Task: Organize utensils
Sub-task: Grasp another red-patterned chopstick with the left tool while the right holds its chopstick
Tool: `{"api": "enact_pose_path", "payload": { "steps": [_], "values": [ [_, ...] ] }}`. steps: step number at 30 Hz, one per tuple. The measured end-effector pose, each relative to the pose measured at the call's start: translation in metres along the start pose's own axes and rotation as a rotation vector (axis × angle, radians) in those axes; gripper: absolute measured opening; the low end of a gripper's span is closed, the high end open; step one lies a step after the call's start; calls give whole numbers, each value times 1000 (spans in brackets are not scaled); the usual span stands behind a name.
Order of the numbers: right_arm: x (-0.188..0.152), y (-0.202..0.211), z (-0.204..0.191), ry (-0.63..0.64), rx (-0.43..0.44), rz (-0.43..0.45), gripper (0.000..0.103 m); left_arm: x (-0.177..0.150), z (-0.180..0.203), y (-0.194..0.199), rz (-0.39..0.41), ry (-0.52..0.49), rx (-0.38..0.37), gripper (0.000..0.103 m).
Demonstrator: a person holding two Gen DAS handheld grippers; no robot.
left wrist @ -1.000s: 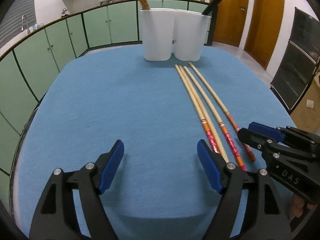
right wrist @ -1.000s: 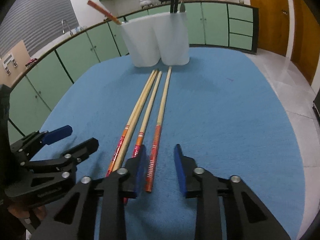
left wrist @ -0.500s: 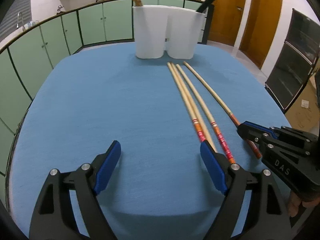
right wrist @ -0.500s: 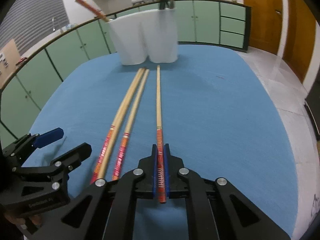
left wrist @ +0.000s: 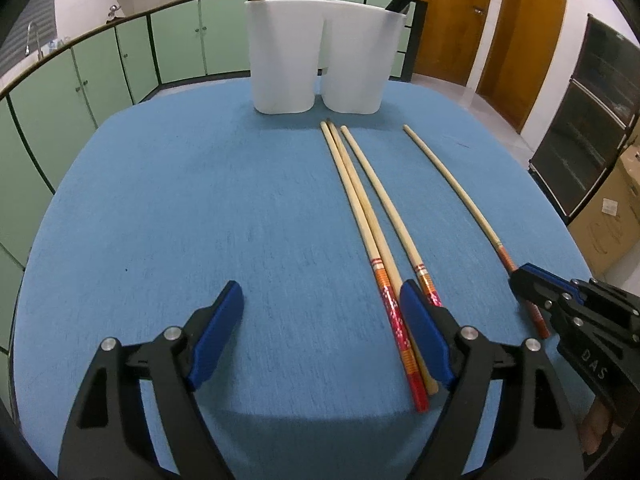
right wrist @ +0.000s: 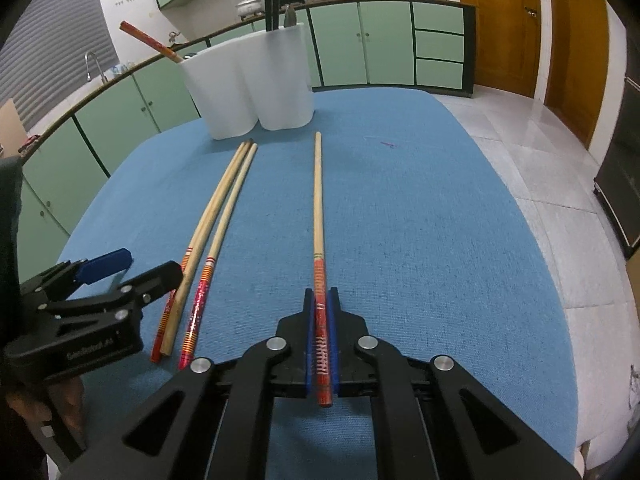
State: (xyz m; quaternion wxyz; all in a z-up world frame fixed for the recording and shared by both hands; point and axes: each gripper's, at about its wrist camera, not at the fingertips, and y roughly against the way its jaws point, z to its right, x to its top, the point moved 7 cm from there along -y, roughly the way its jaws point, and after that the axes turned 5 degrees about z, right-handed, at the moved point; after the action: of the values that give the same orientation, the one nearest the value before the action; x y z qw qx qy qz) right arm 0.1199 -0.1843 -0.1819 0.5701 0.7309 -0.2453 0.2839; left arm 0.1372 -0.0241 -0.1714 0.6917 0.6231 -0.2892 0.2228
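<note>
My right gripper (right wrist: 320,320) has just clamped the red-handled bamboo chopstick (right wrist: 318,208), dragging it clear of the other three (right wrist: 212,220); the white plastic holder (right wrist: 248,88) comes next.

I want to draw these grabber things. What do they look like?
The left gripper and the right gripper look alike: chunky black plastic frames with triangular cut-outs, round silver bolts at the joints, and two fingers lined with flat blue pads. Small pale lettering is printed on the black side of each. No cables or sleeves show.
</note>
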Motion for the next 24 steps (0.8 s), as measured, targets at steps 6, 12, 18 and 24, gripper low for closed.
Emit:
{"api": "enact_pose_path", "payload": {
  "steps": [6, 12, 18, 24],
  "values": [
    [1, -2, 0, -3, 1, 0, 6, 0, -4, 1, -3, 13, 10, 73],
    [1, -2, 0, 1, -2, -2, 6, 5, 2, -4, -24, 27, 3, 62],
    [1, -2, -1, -1, 0, -3, 6, 5, 3, -3, -35, 49, -8, 61],
    [1, -3, -1, -4, 2, -3, 6, 5, 6, -5, -30, 29, 3, 61]
  ]
}}
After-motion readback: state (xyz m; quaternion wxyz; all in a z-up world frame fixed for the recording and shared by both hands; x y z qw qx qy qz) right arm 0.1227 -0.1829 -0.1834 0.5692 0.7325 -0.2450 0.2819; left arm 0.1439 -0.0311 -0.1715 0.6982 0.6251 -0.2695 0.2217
